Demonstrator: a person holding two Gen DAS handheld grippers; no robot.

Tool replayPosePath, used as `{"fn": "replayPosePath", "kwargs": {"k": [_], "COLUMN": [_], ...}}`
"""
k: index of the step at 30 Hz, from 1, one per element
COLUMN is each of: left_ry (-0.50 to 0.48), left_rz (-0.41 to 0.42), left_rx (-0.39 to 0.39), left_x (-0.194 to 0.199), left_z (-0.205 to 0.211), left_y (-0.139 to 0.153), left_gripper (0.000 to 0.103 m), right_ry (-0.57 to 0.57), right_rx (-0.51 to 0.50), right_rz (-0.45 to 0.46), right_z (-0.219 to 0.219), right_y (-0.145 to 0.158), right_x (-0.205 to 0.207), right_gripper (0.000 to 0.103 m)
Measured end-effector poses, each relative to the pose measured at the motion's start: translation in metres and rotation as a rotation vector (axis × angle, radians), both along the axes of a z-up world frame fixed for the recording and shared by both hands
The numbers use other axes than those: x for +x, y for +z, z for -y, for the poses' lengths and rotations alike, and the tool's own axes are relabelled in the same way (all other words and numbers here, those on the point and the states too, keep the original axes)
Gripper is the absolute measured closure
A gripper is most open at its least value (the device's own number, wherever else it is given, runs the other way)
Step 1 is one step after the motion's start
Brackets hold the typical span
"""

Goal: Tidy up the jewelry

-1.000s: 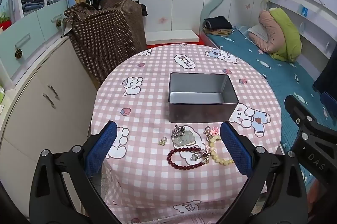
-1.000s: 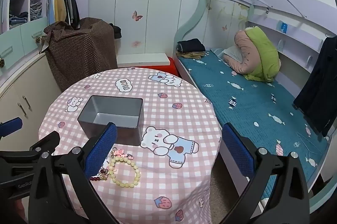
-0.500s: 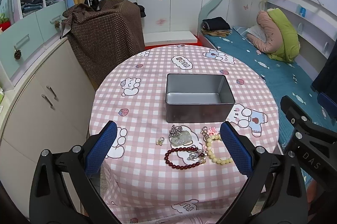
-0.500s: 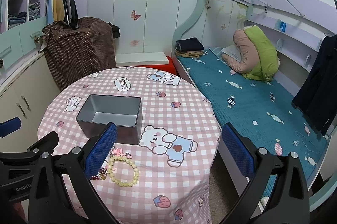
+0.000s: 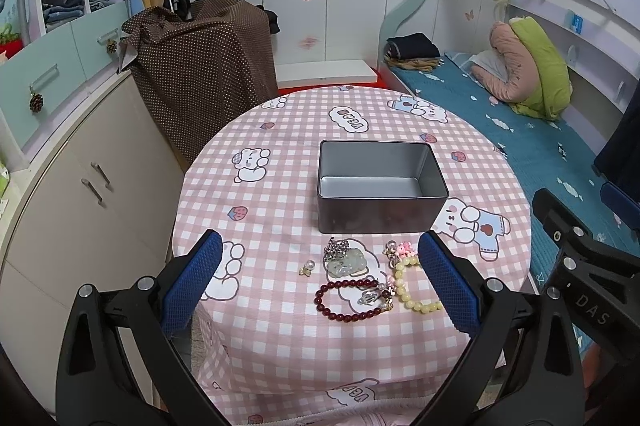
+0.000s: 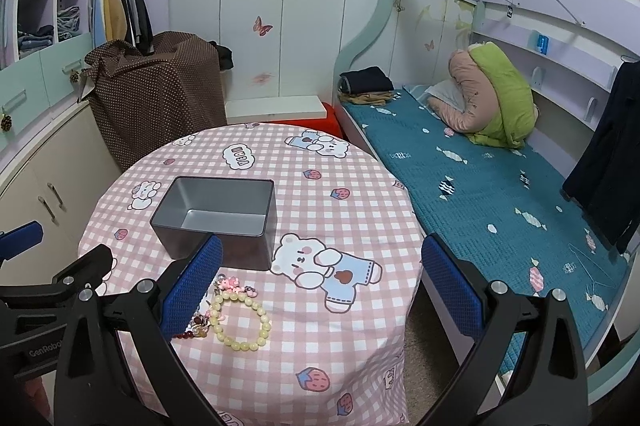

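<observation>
An empty grey metal tin [image 5: 380, 181] stands in the middle of a round table with a pink checked cloth [image 5: 280, 209]; it also shows in the right wrist view [image 6: 218, 216]. In front of it lie a dark red bead bracelet [image 5: 348, 300], a pale yellow bead bracelet [image 5: 416, 296] [image 6: 242, 322], a jade pendant [image 5: 346, 262], a small earring [image 5: 307, 268] and pink charms [image 5: 402, 248]. My left gripper [image 5: 320, 282] is open and empty, above the near jewelry. My right gripper [image 6: 320, 290] is open and empty, to the right of the pile.
A brown dotted cloth covers something [image 5: 200, 77] behind the table. Cabinets [image 5: 80, 185] stand on the left. A bed with a teal cover [image 6: 500, 205] runs along the right. The right gripper's body [image 5: 580, 266] shows at the right of the left wrist view.
Both grippers have pulled back and risen slightly, so the table and tin look a little farther away. The jewelry has not moved.
</observation>
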State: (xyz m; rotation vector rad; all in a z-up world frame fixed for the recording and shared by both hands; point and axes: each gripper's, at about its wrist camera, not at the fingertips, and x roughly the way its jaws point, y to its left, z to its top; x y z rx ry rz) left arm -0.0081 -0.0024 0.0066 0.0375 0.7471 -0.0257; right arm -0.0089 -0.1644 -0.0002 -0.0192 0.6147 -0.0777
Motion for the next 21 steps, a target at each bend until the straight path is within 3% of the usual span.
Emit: {"fn": "replayPosePath", "kwargs": {"k": [21], "left_ry": [0.001], "left_rz": [-0.007], "left_rx": [-0.004], "left_x": [0.0012], "left_z": [-0.0023], "left_y": [-0.0043], "left_gripper": [0.005], "right_ry": [-0.002], "right_rx": [-0.003], "right_rz": [0.004], "right_z": [0.0006], "right_y": [-0.0008], "right_x": [-0.0004], "right_gripper": [0.007]}}
